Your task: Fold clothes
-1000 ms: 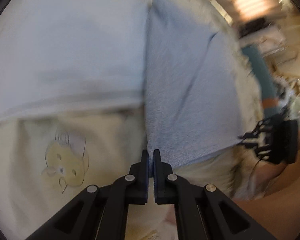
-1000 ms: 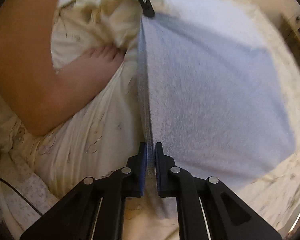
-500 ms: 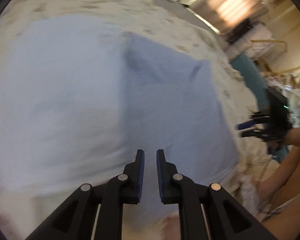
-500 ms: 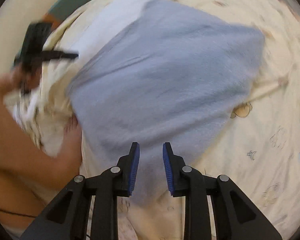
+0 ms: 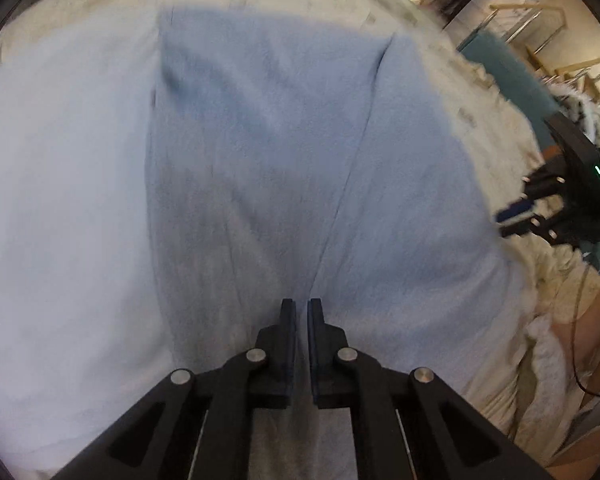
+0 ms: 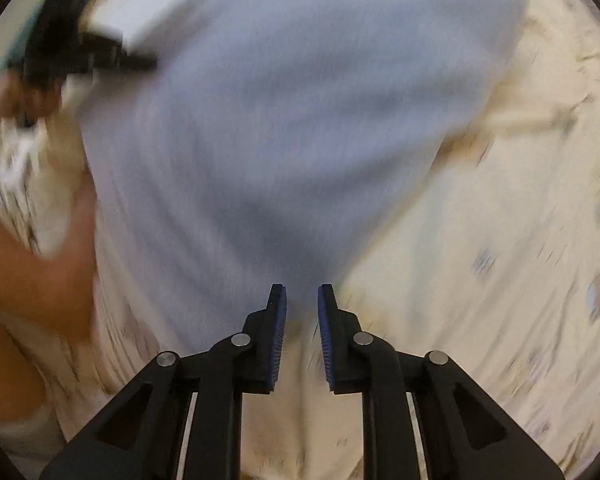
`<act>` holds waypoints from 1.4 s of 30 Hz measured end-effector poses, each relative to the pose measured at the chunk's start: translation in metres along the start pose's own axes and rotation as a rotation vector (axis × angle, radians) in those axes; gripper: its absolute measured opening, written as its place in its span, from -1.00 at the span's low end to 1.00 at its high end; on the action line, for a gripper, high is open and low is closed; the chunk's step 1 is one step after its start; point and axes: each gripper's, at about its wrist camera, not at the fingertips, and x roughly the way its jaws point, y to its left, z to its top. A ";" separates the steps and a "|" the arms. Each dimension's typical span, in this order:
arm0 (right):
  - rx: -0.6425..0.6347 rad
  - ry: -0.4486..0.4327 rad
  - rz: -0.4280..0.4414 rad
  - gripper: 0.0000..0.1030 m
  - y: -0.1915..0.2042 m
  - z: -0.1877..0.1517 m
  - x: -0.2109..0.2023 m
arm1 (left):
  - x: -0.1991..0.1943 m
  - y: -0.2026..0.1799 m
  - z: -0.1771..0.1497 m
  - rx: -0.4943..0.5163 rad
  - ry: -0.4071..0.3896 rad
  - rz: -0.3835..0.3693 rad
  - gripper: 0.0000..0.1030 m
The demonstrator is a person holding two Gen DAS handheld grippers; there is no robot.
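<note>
Now the left gripper (image 5: 301, 310) hangs unclenched, a narrow gap between its fingers, over the pale blue fleecy garment (image 5: 260, 152). Likewise the right gripper (image 6: 302, 300) is parted and empty at the garment's near edge. It lies flat on a cream printed bedsheet (image 6: 500, 260).

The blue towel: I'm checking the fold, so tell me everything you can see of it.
The blue towel looks like soft, pale blue terry cloth. It lies flat on the cream printed bedsheet, one layer folded over another, with a long crease running away from the left tongs. A paler cloth lies under its left side. Both tongs are open and grip nothing; the right tongs hover at its near corner.
</note>
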 end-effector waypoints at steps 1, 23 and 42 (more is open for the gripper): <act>0.025 -0.055 -0.005 -0.64 -0.008 0.010 -0.010 | -0.006 0.000 0.010 0.008 -0.035 -0.004 -0.87; 0.198 -0.059 -0.193 -0.69 -0.150 0.091 0.006 | 0.094 0.024 0.170 0.172 -0.093 0.244 -0.95; -0.019 -0.074 -0.278 -0.45 -0.143 0.131 -0.012 | 0.078 -0.046 0.081 0.265 0.021 -0.016 -0.92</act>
